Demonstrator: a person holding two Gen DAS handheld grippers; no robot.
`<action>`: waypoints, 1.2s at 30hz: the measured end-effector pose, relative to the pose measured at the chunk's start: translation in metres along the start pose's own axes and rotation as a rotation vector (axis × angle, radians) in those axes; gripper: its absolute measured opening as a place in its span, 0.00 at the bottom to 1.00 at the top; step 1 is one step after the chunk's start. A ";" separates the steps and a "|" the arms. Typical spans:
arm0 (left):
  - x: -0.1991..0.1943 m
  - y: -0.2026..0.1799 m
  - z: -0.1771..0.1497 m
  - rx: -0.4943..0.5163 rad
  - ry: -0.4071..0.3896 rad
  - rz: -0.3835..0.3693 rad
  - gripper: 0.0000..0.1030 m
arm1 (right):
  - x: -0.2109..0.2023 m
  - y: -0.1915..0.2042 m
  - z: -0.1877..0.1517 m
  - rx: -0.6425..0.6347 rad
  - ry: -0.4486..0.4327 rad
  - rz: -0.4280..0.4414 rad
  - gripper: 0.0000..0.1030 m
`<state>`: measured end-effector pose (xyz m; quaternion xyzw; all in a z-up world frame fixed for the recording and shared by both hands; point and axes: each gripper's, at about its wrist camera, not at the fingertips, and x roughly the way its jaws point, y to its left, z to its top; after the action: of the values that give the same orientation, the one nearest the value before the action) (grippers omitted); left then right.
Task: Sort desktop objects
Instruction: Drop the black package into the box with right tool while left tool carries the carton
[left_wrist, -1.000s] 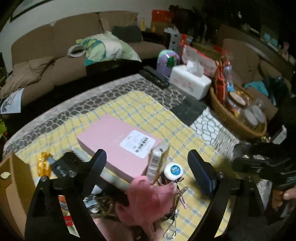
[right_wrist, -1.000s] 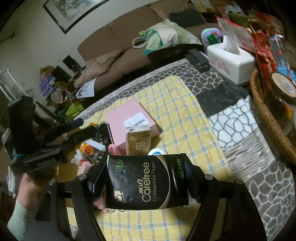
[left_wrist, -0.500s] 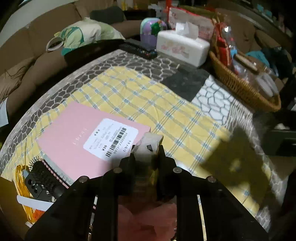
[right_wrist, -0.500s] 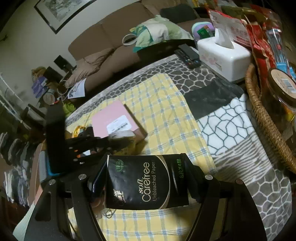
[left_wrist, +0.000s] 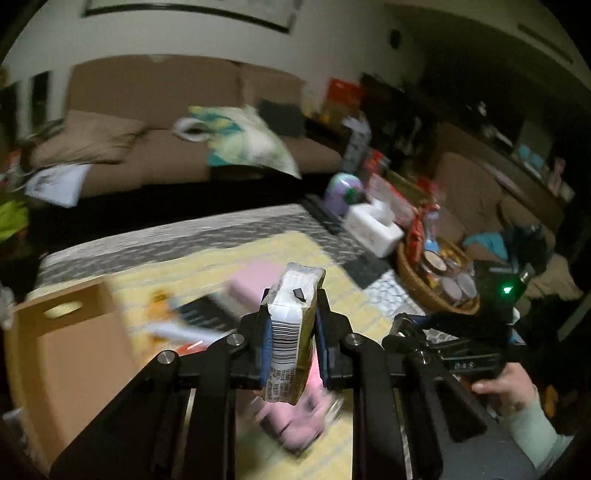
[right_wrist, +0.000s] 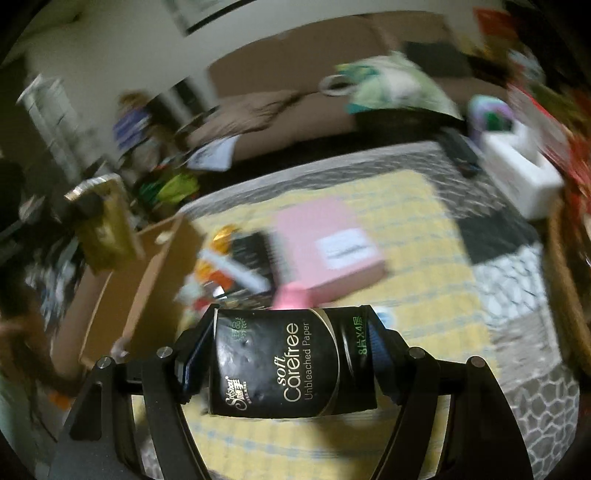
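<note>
My left gripper (left_wrist: 291, 332) is shut on a small gold tissue pack (left_wrist: 291, 328) with a barcode, held up above the table. The same pack shows at the left of the right wrist view (right_wrist: 105, 225), near the open cardboard box (right_wrist: 129, 295). My right gripper (right_wrist: 288, 354) is shut on a black "soft Carefree" tissue pack (right_wrist: 288, 362), held over the yellow checked cloth (right_wrist: 417, 295). The box also shows at the left of the left wrist view (left_wrist: 70, 350). Both views are blurred by motion.
A pink box (right_wrist: 328, 243) lies mid-table with a black brush (right_wrist: 255, 251) and small clutter beside it, and pink cloth (left_wrist: 295, 421) below my left gripper. A white tissue box (right_wrist: 521, 177) and a wicker basket (left_wrist: 432, 288) stand at the right. A sofa (left_wrist: 155, 122) is behind.
My left gripper closed on the gold tissue pack, lifted it off the table and swung it left toward the cardboard box. My right gripper kept its hold on the black pack and shifted left.
</note>
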<state>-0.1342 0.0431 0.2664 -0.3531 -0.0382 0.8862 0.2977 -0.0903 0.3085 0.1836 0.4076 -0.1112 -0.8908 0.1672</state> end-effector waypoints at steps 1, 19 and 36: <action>-0.024 0.016 -0.008 -0.018 -0.008 0.028 0.17 | 0.005 0.015 0.000 -0.019 0.008 0.020 0.73; -0.230 0.219 -0.170 -0.356 -0.122 0.200 0.17 | 0.236 0.354 -0.042 -0.262 0.414 0.146 0.73; -0.222 0.243 -0.190 -0.395 -0.139 0.127 0.17 | 0.236 0.362 -0.039 -0.418 0.409 0.115 0.78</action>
<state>-0.0048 -0.3061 0.1904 -0.3444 -0.2094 0.9005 0.1630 -0.1299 -0.1187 0.1169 0.5284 0.0879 -0.7828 0.3165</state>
